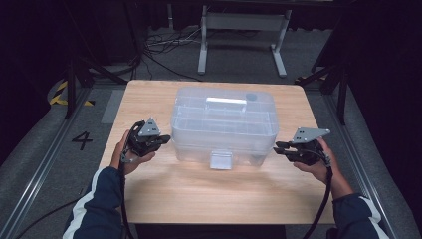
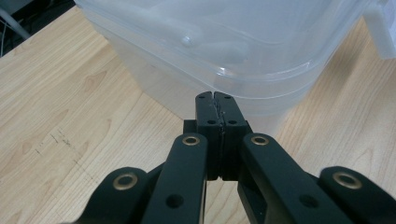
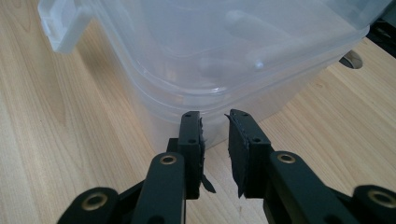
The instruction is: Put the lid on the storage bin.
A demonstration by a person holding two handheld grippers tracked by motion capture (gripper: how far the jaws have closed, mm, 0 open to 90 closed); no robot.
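In the middle of the high view, on the pale wooden table (image 1: 164, 199), sits the clear plastic box (image 1: 224, 124) with its lid on, a white latch (image 1: 221, 160) hanging at its near side and a pale handle (image 1: 226, 101) set in the lid top; at left centre of the frame the left gripper (image 1: 160, 140) is held in a hand (image 1: 124, 154), tips pointing right at the box's left end and just beside it; at right centre the right gripper (image 1: 279, 147) sits in the other hand (image 1: 318, 167), tips aimed left at the box's right end, again just beside it; now the left gripper view: the two black jaws are pressed flat together, nothing between them, the left gripper (image 2: 215, 97) pointing at the rim where lid meets tub, box (image 2: 224, 42) across the top of the frame, latch (image 2: 380, 35) at the upper right edge; whether the tips touch the plastic I cannot tell; over in the right gripper view, the right gripper (image 3: 214, 114) has a narrow gap between its jaws, gripping nothing, its pads (image 3: 243, 149) frayed at the edges; the box (image 3: 224, 51) crosses the upper frame, latch (image 3: 58, 28) at upper left.
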